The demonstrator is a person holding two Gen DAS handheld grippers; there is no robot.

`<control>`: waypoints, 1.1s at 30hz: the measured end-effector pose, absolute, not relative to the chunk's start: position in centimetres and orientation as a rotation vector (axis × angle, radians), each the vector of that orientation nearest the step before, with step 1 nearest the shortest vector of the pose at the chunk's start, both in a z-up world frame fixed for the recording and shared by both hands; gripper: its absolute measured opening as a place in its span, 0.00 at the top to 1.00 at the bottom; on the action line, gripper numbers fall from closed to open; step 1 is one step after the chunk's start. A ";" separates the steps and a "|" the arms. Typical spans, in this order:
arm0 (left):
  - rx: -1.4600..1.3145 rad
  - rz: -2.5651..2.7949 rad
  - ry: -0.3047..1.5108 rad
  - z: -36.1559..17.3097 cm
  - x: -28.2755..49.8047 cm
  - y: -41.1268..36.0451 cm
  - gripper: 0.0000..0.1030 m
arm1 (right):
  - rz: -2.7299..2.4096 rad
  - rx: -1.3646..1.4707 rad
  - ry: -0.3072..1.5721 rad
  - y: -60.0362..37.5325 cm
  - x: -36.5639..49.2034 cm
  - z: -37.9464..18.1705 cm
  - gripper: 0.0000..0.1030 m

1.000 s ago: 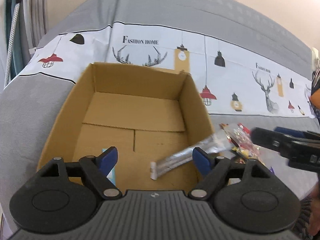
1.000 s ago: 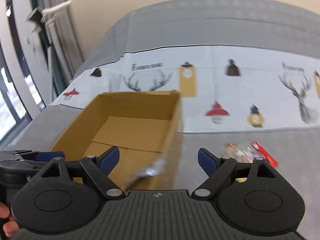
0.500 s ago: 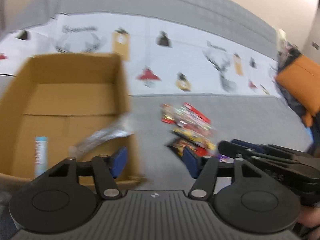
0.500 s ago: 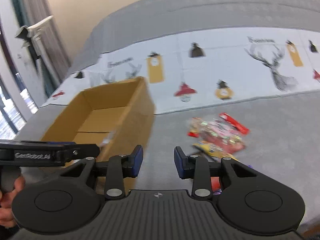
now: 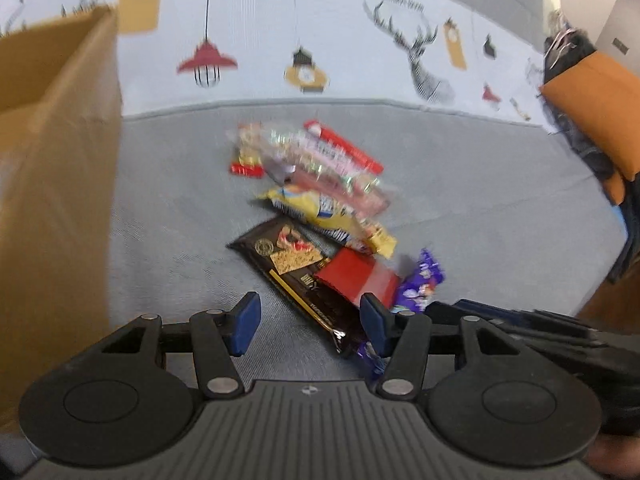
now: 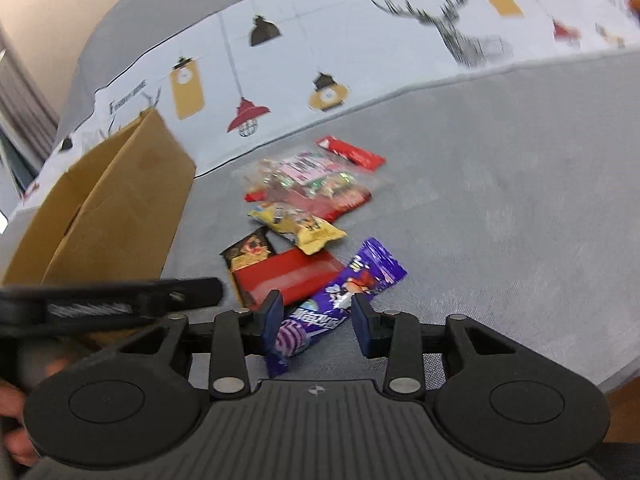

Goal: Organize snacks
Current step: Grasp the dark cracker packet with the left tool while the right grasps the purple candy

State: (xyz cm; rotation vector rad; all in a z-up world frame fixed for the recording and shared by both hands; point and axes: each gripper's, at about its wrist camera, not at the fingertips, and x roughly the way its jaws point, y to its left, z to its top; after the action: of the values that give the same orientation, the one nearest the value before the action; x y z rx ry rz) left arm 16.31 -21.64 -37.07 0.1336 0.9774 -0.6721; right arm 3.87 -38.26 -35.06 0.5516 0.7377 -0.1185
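The right gripper (image 6: pixel 316 318) hangs with its blue-padded jaws spread on either side of the glossy purple foil snack packet (image 6: pixel 340 300), not yet pinching it; the packet lies flat on the grey fabric surface (image 6: pixel 500 220) at the near end of a loose pile of snacks, well apart from the brown corrugated cardboard box (image 6: pixel 104 216) to the left. It looks light, limp and slick, likely to crumple or slide, so a hold across its flat middle seems safer than on the crimped end seal. Beside it lie a matt red flat pouch (image 6: pixel 288 276), a black printed wrapper (image 5: pixel 288 256) and a puffy yellow bag (image 6: pixel 300 228), with a clear crinkly candy pack (image 6: pixel 308 176) beyond. The left gripper (image 5: pixel 308 322) is also spread wide and empty, poised over the black wrapper's near end.
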 end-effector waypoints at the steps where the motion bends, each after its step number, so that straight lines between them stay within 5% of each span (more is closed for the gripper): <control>1: 0.127 -0.674 0.989 -37.7 16.8 -22.0 0.41 | -0.121 0.578 0.747 -38.7 4.2 -35.5 0.59; 9: 0.025 -0.696 0.984 -39.9 18.9 -23.0 0.47 | -0.088 0.670 0.796 -39.2 6.3 -37.7 0.51; 10: 0.038 -0.694 0.970 -39.9 19.0 -23.1 0.50 | -0.084 0.663 0.797 -39.1 6.5 -37.7 0.55; 11: 0.040 -0.696 0.964 -39.7 19.0 -23.1 0.58 | -0.094 0.640 0.800 -39.1 6.5 -37.6 0.69; 14: 0.002 -0.698 0.971 -39.0 19.4 -22.0 0.71 | -0.135 0.621 0.800 -39.3 6.3 -37.4 0.81; 18: 0.126 -0.694 0.907 -36.5 18.6 -21.3 0.85 | -0.208 0.570 0.766 -39.8 5.2 -36.2 0.87; 22: 0.158 -0.681 0.938 -37.5 18.3 -21.1 0.79 | -0.230 0.501 0.788 -39.4 4.9 -36.1 0.87; 24: 0.200 -0.644 0.946 -38.3 18.4 -21.6 0.50 | -0.219 0.503 0.817 -39.1 5.4 -36.7 0.82; 29: 0.246 -0.662 0.944 -39.5 17.9 -23.1 0.24 | -0.207 0.485 0.830 -38.6 5.8 -37.2 0.74; 32: 0.381 -0.662 0.823 -40.3 15.9 -24.3 0.26 | -0.204 0.462 0.827 -38.3 6.1 -37.4 0.73; 33: 0.360 -0.670 0.826 -40.2 15.9 -24.1 0.41 | -0.203 0.442 0.828 -38.1 6.2 -37.5 0.73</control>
State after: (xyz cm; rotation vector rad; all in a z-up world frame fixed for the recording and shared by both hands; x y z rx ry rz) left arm 15.93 -24.14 -40.16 0.3603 0.8261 -0.6699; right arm 6.15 -38.12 -37.45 0.4417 0.8278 -0.2034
